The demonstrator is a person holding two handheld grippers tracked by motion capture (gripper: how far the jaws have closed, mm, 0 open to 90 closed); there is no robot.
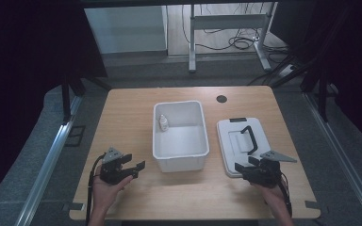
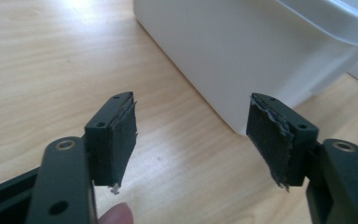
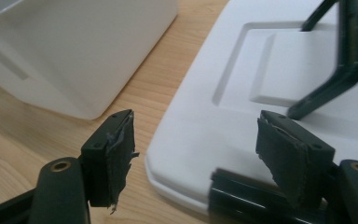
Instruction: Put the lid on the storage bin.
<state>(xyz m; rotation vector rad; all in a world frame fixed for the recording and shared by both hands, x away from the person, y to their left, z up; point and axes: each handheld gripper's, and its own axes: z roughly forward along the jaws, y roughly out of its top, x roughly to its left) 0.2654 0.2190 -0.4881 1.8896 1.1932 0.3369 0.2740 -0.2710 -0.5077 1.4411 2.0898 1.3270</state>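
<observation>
A white open bin (image 1: 179, 162) stands mid-table with a small white bottle (image 1: 163, 123) upright inside at its far left. To its right lies the white lid (image 1: 231, 143) with a raised black handle (image 1: 248, 139). My left gripper (image 1: 138, 169) is open on the table left of the bin's near corner; in the left gripper view the bin wall (image 2: 242, 60) is just ahead of the open left gripper (image 2: 193, 140). My right gripper (image 1: 240, 168) is open at the lid's near edge; the right gripper view has the lid (image 3: 242, 121), handle (image 3: 349, 60) and right gripper (image 3: 196, 154).
The wooden table (image 1: 122, 122) has a round black cable port (image 1: 221, 99) at the far side. A desk frame (image 1: 226, 23) and cables lie on the floor beyond. Bare wood lies left of the bin and along the near edge.
</observation>
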